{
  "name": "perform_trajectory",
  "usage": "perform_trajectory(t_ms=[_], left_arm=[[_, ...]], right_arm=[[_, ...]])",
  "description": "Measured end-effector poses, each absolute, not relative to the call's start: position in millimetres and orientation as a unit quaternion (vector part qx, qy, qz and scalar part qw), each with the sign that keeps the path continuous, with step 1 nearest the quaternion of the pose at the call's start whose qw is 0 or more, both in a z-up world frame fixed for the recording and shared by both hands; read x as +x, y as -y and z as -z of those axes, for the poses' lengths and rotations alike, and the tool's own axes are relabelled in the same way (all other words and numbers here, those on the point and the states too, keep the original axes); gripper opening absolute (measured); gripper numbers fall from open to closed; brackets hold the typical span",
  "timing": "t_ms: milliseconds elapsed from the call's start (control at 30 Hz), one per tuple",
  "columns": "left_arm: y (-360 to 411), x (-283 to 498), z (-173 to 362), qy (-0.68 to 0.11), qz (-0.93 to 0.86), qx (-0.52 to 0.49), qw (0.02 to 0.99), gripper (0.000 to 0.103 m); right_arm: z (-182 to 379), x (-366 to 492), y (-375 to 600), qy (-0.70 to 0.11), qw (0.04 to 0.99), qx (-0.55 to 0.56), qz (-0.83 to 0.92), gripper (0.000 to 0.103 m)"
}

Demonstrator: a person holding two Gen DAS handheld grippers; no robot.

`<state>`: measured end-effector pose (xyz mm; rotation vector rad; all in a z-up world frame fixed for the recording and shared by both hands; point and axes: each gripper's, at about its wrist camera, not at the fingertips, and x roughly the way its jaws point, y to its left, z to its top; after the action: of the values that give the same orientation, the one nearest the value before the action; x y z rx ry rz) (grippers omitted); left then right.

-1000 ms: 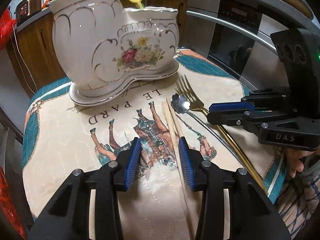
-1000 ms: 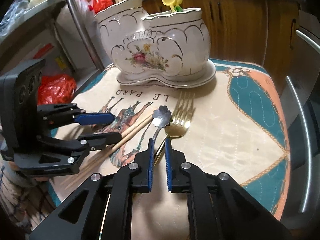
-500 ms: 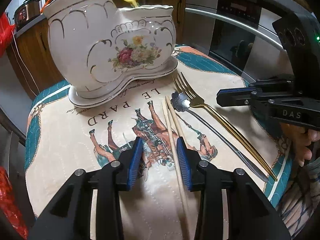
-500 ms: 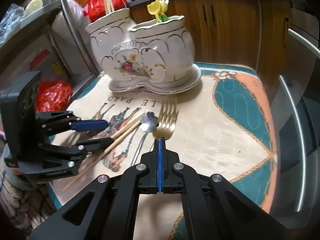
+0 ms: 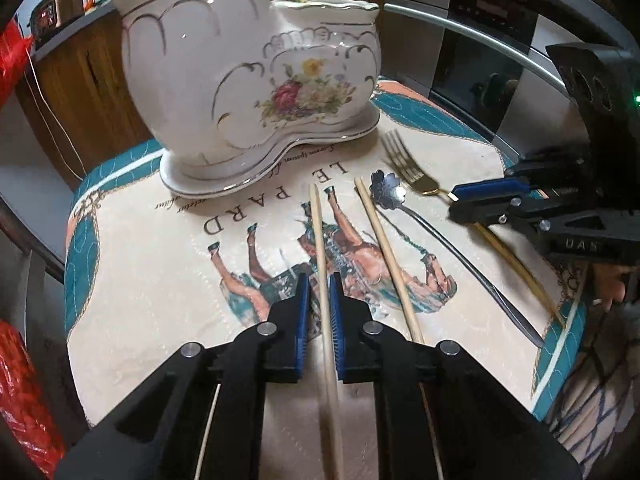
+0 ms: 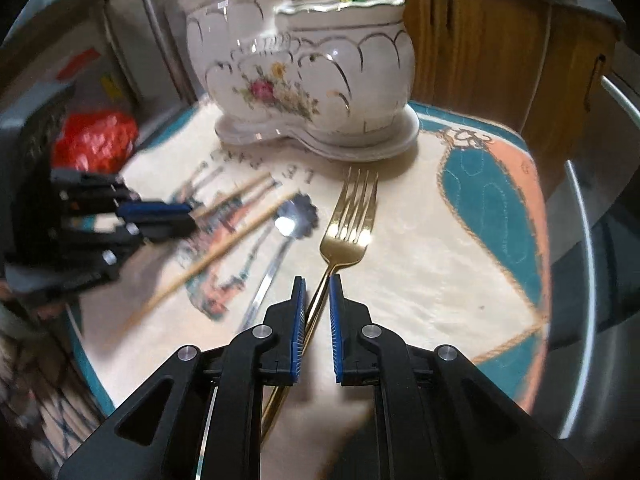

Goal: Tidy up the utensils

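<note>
— What do we have in the left gripper?

— One chopstick between nearly closed jaws; whether the pads press it, we cannot tell. Its mate lies at one o'clock.

— And the right gripper?

— Jaws narrowly apart around the gold fork handle, tines toward the holder at twelve o'clock. The spoon at eleven blurs; the holder's contents are cropped.

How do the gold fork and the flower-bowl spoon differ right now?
The gold fork has tines and a gold finish; the flower-bowl spoon has a petal-shaped bowl and a dark silvery handle. The fork's handle runs between the right gripper fingers; the spoon lies ungripped. Both lie side by side on the cloth.
</note>
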<state>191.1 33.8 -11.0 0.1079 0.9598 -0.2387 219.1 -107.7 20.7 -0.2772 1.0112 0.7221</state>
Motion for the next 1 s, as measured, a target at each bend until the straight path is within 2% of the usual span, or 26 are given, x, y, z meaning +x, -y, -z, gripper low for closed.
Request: perform_trajectory(t_ms=[100, 200, 467, 500, 600, 700, 733, 833, 1000], left_arm=[[-36.7, 191.0, 8.9, -0.478, 0.108, 0.069, 0.869, 0.011], [-37.4, 193.9, 7.9, -0.497, 0.106, 0.092, 0.856, 0.011], [-20.1, 210.7, 6.2, -0.546, 0.110, 0.181, 0.811, 0.013], [-16.7, 212.7, 6.1, -0.552, 0.110, 0.194, 0.803, 0.013], [-9.2, 218.2, 5.6, -0.566, 0.109, 0.219, 0.788, 0.013], [-5.7, 218.0, 5.6, -0.561, 0.104, 0.234, 0.787, 0.010], [-5.0, 215.7, 5.9, -0.555, 0.105, 0.232, 0.792, 0.006], [-8.5, 208.4, 4.8, -0.533, 0.101, 0.204, 0.815, 0.006], [-40.0, 183.3, -4.5, -0.481, 0.114, 0.096, 0.864, 0.006]], right_arm=[[-23.0, 225.7, 105.2, -0.498, 0.782, -0.185, -0.328, 0.012], [-25.1, 233.7, 101.9, -0.522, 0.759, -0.225, -0.317, 0.022], [-27.1, 245.3, 79.1, -0.563, 0.719, -0.282, -0.294, 0.023], [-26.5, 245.1, 76.8, -0.568, 0.715, -0.282, -0.294, 0.022], [-25.6, 243.8, 73.6, -0.576, 0.708, -0.276, -0.302, 0.011], [-25.2, 239.4, 73.2, -0.569, 0.713, -0.282, -0.298, 0.010], [-25.7, 238.7, 74.8, -0.567, 0.716, -0.276, -0.298, 0.008], [-27.9, 235.1, 84.2, -0.562, 0.729, -0.249, -0.302, 0.006], [-40.5, 229.1, 104.7, -0.531, 0.758, -0.204, -0.320, 0.006]])
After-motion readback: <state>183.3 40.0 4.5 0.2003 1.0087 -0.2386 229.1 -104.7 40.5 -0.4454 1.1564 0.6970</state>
